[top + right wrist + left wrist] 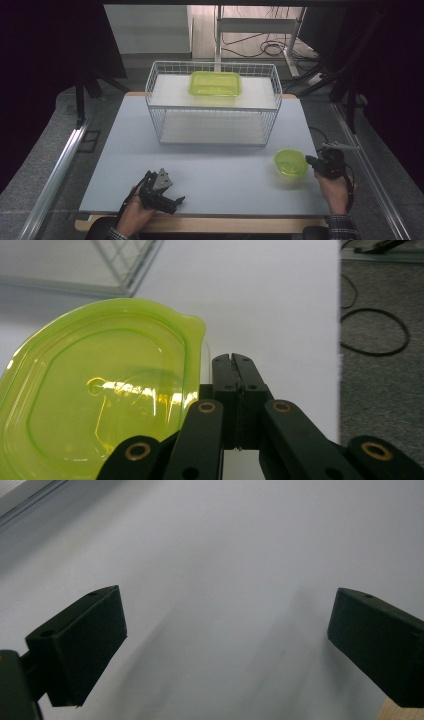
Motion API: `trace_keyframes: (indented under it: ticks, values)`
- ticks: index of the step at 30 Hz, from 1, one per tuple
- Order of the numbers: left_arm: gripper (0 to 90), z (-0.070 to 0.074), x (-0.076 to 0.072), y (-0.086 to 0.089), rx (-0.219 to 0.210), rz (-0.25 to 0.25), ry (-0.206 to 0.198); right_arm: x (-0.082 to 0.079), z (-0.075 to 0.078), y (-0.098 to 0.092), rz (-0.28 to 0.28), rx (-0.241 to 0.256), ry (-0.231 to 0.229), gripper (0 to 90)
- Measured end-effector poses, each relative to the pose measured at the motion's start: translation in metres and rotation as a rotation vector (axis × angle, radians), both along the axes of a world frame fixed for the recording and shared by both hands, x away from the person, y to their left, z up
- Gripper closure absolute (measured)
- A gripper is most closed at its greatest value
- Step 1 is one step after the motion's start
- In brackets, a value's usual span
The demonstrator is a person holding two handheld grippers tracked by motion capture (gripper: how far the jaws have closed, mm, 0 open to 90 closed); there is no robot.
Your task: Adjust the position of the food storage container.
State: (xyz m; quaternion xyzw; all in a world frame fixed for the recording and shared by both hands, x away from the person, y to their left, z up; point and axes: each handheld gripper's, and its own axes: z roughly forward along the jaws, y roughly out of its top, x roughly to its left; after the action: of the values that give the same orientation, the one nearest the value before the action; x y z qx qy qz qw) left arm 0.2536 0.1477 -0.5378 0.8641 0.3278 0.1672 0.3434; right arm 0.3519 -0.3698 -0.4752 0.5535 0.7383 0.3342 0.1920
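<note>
right fingers (234,359) pressed together | left fingers (225,645) spread | bowl (290,162): translucent lime-green, seemingly empty

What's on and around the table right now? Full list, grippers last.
round container: 1, translucent lime green, near right of the table, just left of the right gripper
rectangular container: 1, translucent lime green, on the upper shelf of the wire rack
wire rack: 1, white, two shelves, far middle of the table
table: 1, pale grey top with a wooden edge
cables: several, black, on the floor beyond the table
left gripper: 1, black, near left of the table, jaws wide apart, nothing between them
right gripper: 1, black, near right, jaws pressed together beside the round container's rim, holding nothing
hands: 2, at the near edge
</note>
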Motion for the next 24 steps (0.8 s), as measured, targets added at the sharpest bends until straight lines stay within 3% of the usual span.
trace_keyframes:
  ticks: [4, 14, 18, 20, 24]
  values:
    - [2.5, 0.000, 0.000, 0.000, 0.001, -0.001, 0.000, -0.002, 0.000, 0.009, 0.024, 0.003, 0.007, 88.8]
    - [2.7, 0.000, -0.001, -0.001, 0.009, -0.005, -0.001, -0.009, -0.003, 0.036, 0.129, 0.078, 0.048, 88.8]
    - [2.7, 0.000, -0.001, -0.001, 0.008, -0.006, 0.000, -0.009, -0.002, 0.028, 0.103, 0.071, 0.041, 88.8]
    - [2.7, 0.000, -0.001, -0.001, 0.009, -0.007, 0.000, -0.010, -0.004, 0.024, 0.091, 0.057, 0.059, 88.9]
    - [2.7, -0.001, -0.001, -0.001, 0.011, -0.009, 0.002, -0.013, -0.013, 0.033, 0.140, 0.045, 0.115, 88.9]
